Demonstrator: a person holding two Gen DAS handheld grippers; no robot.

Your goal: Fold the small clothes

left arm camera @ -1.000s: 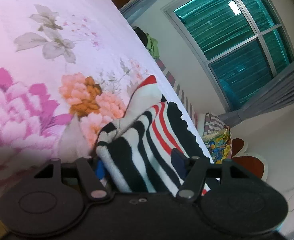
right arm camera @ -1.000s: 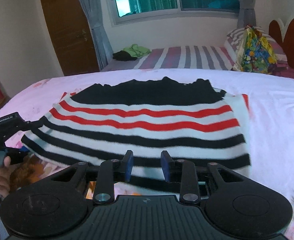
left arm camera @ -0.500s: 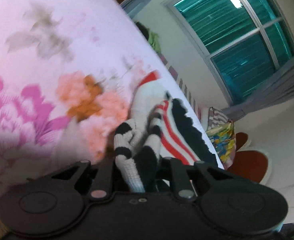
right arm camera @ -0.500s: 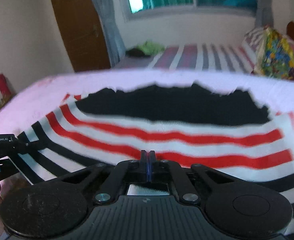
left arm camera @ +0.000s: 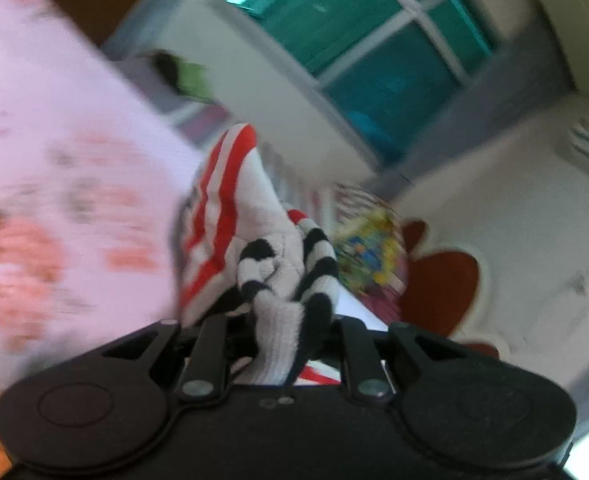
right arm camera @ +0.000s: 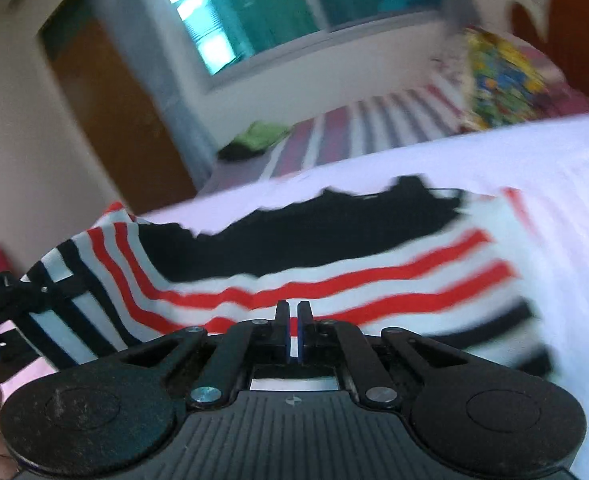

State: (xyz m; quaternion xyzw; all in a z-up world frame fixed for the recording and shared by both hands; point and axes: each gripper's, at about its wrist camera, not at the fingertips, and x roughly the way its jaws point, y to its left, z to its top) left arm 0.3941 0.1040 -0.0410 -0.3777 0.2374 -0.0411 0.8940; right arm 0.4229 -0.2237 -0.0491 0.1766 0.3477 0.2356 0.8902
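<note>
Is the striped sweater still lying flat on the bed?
No. The sweater has its near edge lifted off the bed, pinched by both grippers.

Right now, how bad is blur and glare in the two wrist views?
Left wrist view: heavy motion smear on the floral bedsheet; the striped garment near the lens is sharper. Right wrist view: garment stripes streaked, worst toward the right; the window blows out at its left panes; fisheye tilt and bending in both.
</note>
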